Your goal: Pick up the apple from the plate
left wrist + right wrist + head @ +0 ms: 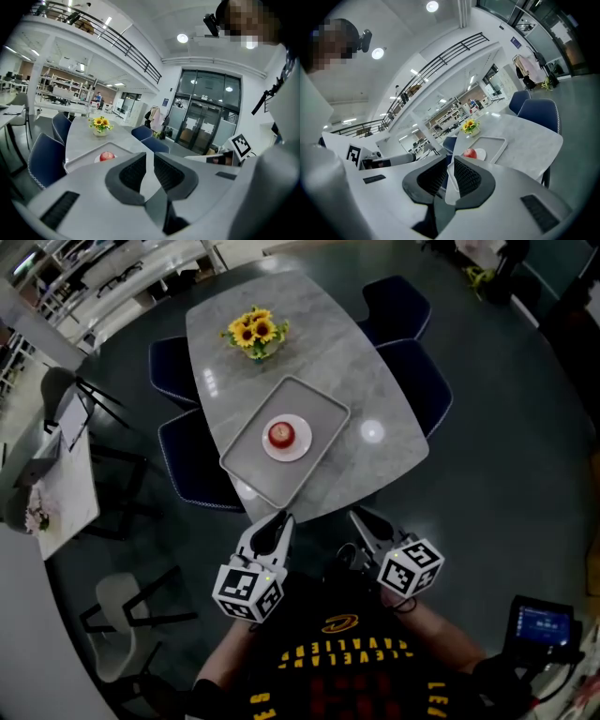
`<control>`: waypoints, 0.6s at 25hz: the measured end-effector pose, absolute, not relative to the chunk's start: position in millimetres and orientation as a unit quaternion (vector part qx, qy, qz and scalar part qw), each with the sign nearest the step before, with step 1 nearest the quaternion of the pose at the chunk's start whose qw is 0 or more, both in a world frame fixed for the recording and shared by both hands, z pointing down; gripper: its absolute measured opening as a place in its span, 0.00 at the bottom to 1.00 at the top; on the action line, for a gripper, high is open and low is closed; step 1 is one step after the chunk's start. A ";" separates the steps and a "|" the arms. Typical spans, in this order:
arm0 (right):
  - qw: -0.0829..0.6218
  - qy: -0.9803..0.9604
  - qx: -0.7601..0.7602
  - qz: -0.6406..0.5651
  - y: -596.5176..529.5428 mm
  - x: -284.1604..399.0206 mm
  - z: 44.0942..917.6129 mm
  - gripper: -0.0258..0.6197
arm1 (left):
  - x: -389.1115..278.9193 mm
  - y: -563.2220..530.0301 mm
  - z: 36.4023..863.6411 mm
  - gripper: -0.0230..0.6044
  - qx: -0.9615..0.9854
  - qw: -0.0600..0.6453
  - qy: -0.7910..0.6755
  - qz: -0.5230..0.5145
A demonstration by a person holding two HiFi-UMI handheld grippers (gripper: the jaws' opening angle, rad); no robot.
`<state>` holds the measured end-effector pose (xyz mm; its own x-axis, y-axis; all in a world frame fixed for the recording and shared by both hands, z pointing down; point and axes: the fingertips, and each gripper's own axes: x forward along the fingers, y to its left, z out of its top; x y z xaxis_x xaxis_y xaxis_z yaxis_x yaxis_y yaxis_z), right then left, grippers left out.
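One red apple [280, 434] sits on one white plate [302, 448], alone in a grey tray [319, 399] on the bench [356, 362], ahead of the left gripper [274, 521] and right gripper [361, 518] and well apart from both. Each gripper's jaws stand narrowly apart with nothing between them. Beyond the tray stands one vase of sunflowers [256, 332]; four blue chairs [417, 381] flank the bench. The yellow lettering on the shirt [347, 649] is upside down and not clearly readable

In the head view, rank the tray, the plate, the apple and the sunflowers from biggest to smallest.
1. tray
2. sunflowers and plate: too alike to rank
3. apple
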<state>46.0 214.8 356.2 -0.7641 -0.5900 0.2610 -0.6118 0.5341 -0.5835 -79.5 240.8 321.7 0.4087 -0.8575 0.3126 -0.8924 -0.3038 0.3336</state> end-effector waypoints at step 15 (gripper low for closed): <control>0.057 -0.874 0.303 0.377 140.7 20.1 394.5 0.12 | -139.6 180.9 358.4 0.12 0.754 0.264 -0.597 0.075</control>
<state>20.1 140.7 394.5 -0.8100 -0.4860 0.3283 -0.5724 0.5329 -0.6233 -139.6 180.9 358.4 0.2755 -0.8604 0.4287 -0.9396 -0.1468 0.3092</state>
